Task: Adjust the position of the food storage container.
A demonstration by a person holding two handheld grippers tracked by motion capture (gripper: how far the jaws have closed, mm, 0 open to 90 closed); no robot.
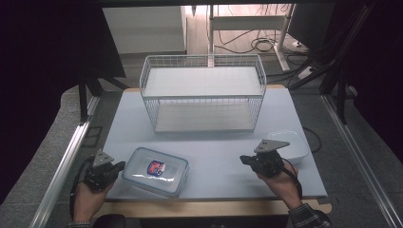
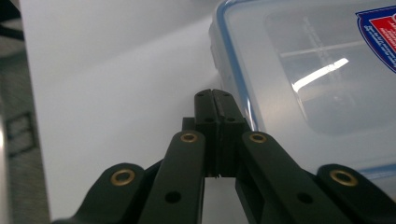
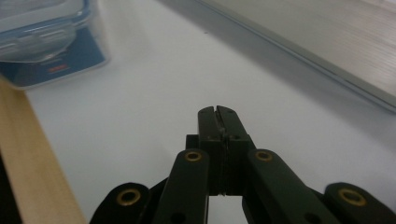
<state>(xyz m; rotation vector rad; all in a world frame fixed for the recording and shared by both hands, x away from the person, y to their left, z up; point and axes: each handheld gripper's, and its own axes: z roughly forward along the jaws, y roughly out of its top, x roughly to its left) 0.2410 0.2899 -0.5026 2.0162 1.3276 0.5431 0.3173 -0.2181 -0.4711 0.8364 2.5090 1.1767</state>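
High view: overhead, facing forward. Gripper views: low, close over table (image 1: 214, 152); all share container (image 1: 156, 170).

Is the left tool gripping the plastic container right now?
No, the left tool is shut on nothing, its tips just beside the lidded container.

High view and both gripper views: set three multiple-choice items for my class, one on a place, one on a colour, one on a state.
1. Where is the clear lidded plastic box?
A near the left tool
B inside the white wire basket
C on the white dish

2. The box lid's rim is:
A green
B blue
C yellow

3. The right tool is:
A wide open
B shut on the box
C shut, empty

Answers: 1 A, the box lies beside that tool; 2 B, a blue edge shows in the left gripper view; 3 C, the jaws meet over bare mat.
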